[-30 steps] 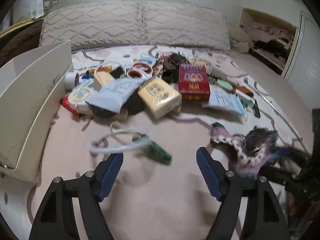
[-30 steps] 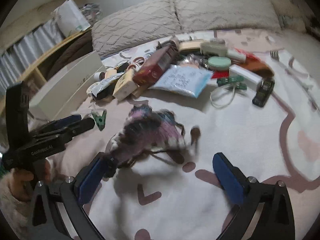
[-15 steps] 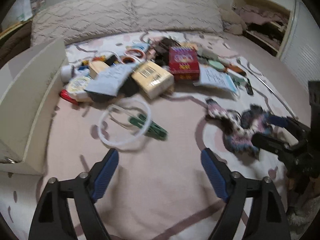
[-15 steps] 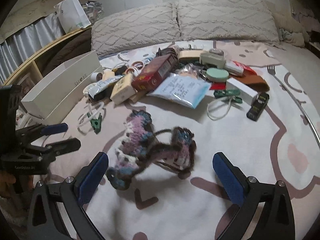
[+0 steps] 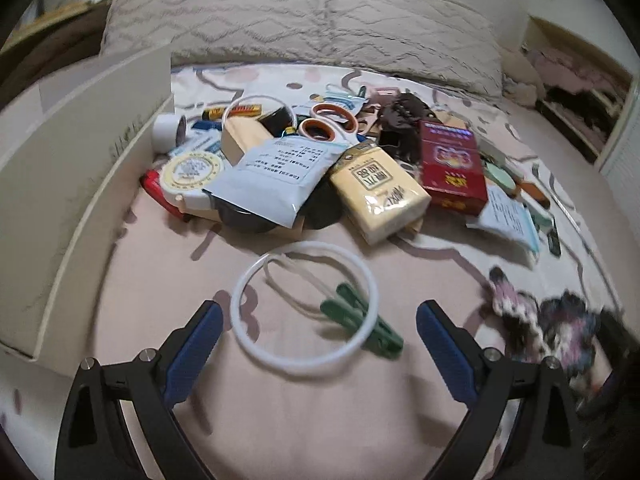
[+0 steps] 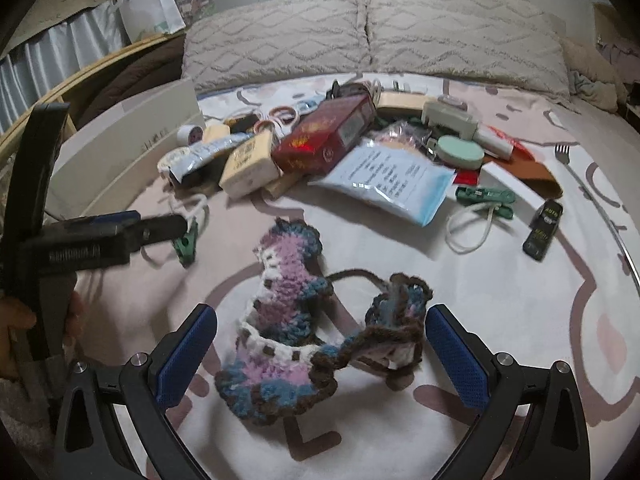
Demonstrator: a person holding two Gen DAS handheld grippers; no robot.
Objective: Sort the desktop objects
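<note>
A white ring [image 5: 308, 244] with a cord and a green clothes peg [image 5: 360, 324] lies flat on the pink bed cover. My left gripper [image 5: 320, 344] is open just before it, pads clear of it. In the right wrist view a crocheted purple, blue and brown piece [image 6: 280, 320] lies between the wide open fingers of my right gripper [image 6: 320, 344], untouched. The left gripper [image 6: 168, 224] shows there at the left, above the peg [image 6: 186, 246]. The crocheted piece [image 5: 540, 324] also shows at the right of the left wrist view.
A pile lies mid-bed: yellow pack [image 5: 376, 192], red box [image 5: 452, 164], white pouch [image 5: 276, 172], scissors [image 5: 332, 120], tape roll [image 5: 168, 132]. A white open box [image 5: 80, 168] stands at the left. More pegs on a cord [image 6: 486, 200], a black lighter [image 6: 544, 228] and a fork [image 6: 564, 152] lie right.
The ring with its peg was blurred in motion and now lies still on the cover. The crocheted piece dropped and settled between the right fingers. The left jaws widened slightly.
</note>
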